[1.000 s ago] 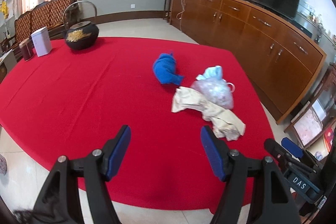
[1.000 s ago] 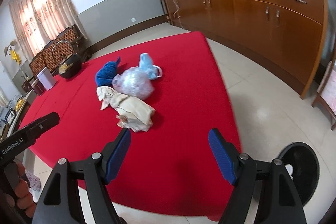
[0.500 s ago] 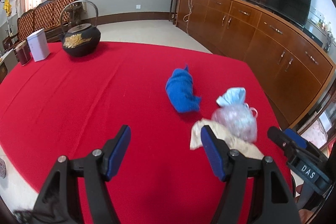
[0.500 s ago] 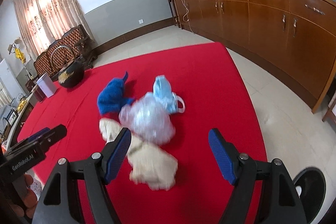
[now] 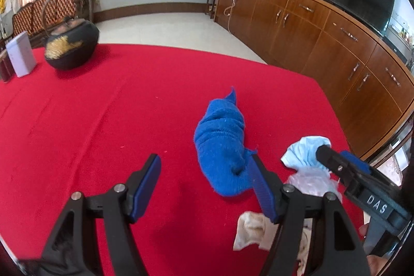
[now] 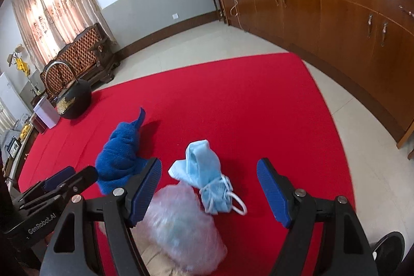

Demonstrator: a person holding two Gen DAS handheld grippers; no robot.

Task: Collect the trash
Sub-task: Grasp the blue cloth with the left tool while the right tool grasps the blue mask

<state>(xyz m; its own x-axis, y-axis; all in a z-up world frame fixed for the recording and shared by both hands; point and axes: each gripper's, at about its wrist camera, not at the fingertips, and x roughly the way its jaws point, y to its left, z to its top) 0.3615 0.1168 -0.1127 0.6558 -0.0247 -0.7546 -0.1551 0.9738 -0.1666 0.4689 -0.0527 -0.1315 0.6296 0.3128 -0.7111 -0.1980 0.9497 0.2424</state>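
Now closing in on the trash heap at the near right corner of the red-clothed worktop (image 6: 258, 100). Right tool (image 6: 209, 189) hanging right over the heap, jaws spread wide with nothing clamped: crumpled light-blue face mask (image 6: 207, 172) framed squarely between the blue pads, clear crinkled plastic bag (image 6: 181, 226) pressed up against the left pad's side, just nearer the camera. Mask's long axis running away from the tool and slightly left, white ear loop trailing toward the right pad. Rumpled royal-blue cloth (image 6: 121, 154) off to the left, beyond the left pad.

Left tool (image 5: 204, 185) also held apart and empty, aimed at bare red cloth. Blue cloth (image 5: 222, 151) lying just ahead of its right pad, long axis pointing away toward the far edge; beige crumpled rag (image 5: 253, 229) low behind that pad, partly hidden. Black round kettle (image 5: 72, 45) and white box (image 5: 20, 53) well apart at the far left, no part of the heap.

Judging by this, right hand the nearer one for mask and bag, left hand better placed for the blue cloth, needing a shift to the right to straddle it.

Against a second back: heap then sitting far ahead of both tools near mid-worktop, now swollen up to the pads; rag slipped almost out of the right view; both openings unchanged.
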